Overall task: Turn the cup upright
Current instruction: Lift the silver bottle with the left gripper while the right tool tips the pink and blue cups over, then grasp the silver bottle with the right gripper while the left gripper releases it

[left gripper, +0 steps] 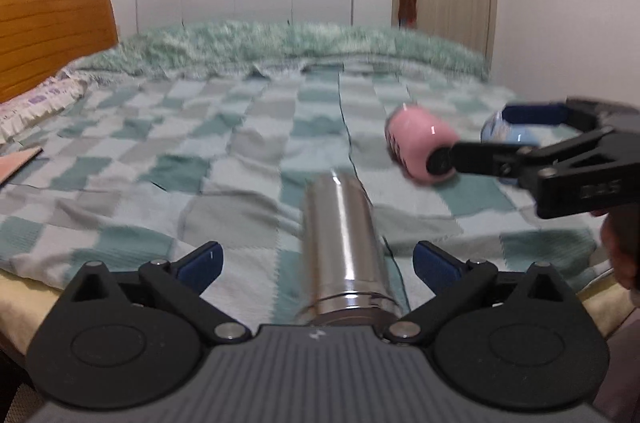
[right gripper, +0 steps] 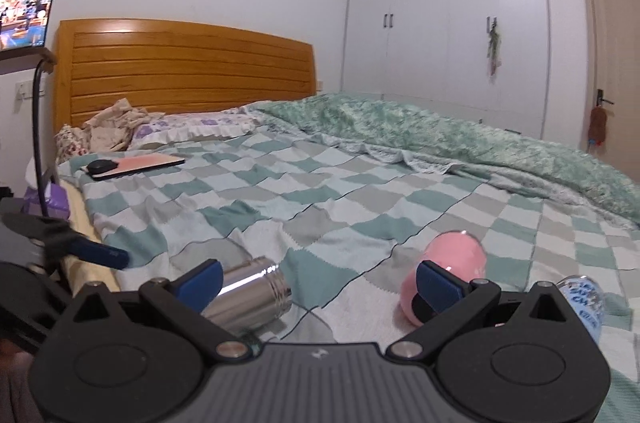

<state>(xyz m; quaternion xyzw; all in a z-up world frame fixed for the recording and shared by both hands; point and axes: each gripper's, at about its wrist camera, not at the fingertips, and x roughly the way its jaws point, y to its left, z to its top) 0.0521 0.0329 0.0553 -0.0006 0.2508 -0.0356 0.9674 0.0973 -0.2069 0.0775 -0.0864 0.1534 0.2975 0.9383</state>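
Task status: nothing upright yet. Steel cup point(left gripper: 344, 247), a smooth, reflective cylinder, lies on its side on the bed point(left gripper: 160, 159) between the wide-open jaws of the left gripper point(left gripper: 316, 259). Pink cup point(right gripper: 448, 271), glossy and rounded, also lies on the checked woven blanket point(right gripper: 320, 191); right gripper point(right gripper: 320, 275) jaws open, empty.

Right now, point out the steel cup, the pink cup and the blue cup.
steel cup point(left gripper: 344, 247), left wrist view, middle of its side.
pink cup point(right gripper: 452, 263), right wrist view, its upper side.
blue cup point(right gripper: 584, 299), right wrist view, its printed side.
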